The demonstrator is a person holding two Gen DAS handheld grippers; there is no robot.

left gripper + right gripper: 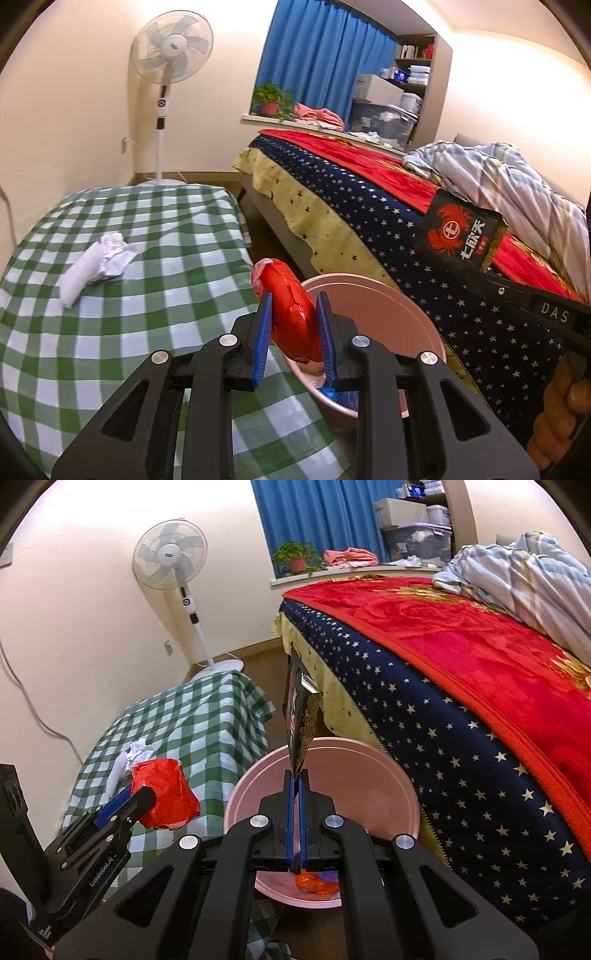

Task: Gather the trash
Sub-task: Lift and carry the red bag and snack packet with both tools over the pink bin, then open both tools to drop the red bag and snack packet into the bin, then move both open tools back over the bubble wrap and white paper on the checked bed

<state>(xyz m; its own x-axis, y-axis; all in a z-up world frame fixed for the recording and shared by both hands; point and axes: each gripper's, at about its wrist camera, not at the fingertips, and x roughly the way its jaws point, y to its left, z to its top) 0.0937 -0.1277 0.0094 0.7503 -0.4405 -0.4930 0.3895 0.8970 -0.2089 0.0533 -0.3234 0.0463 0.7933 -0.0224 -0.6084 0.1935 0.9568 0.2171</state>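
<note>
My left gripper point(293, 301) is shut on a red foil wrapper point(291, 314), held over the near rim of the pink bin point(369, 284). In the right wrist view the same gripper point(129, 794) holds the red wrapper point(166, 794) left of the bin. My right gripper point(296, 773) is shut on a black snack packet point(299, 709), which stands upright above the pink bin point(369, 775). The packet also shows in the left wrist view point(461, 230). Red and blue trash point(317, 882) lies in the bin's bottom. Crumpled white paper point(96, 262) lies on the checked table.
A table with a green checked cloth point(147, 332) is on the left. A bed with a starred navy cover and red blanket point(461, 672) is on the right, close to the bin. A standing fan point(171, 48) is by the far wall.
</note>
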